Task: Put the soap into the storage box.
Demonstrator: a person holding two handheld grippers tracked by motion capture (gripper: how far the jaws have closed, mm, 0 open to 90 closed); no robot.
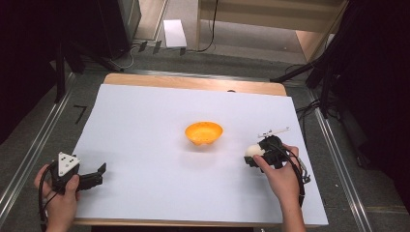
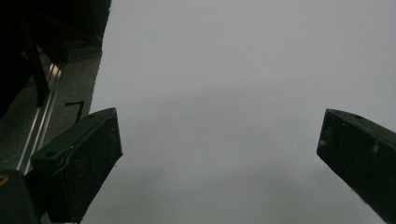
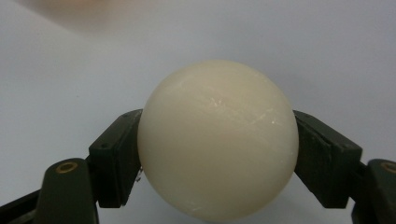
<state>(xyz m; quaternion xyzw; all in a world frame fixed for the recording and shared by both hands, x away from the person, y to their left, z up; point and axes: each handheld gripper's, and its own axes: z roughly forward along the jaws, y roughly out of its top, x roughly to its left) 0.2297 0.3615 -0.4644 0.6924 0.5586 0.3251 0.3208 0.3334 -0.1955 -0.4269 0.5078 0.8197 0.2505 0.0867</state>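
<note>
right tongs [image 3: 217, 154]: clamped on the cream-white smooth ball [image 3: 218, 139]
left tongs [image 2: 219, 154]: spread, empty
orange plastic bowl [image 1: 204, 133]: up-left of the ball, nearer the right hand [image 1: 280, 176]

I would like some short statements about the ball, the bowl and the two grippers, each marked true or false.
1. The right gripper is closed on the cream ball. True.
2. The ball lies inside the orange bowl. False: it sits between the right gripper's jaws, to the right of the bowl in the high view.
3. The left gripper has its jaws spread with nothing between them. True.
4. The orange bowl stands at the left edge of the white table cover. False: it stands near the middle.
5. The left gripper touches the bowl. False: it is near the front left corner, well apart from the bowl.
</note>
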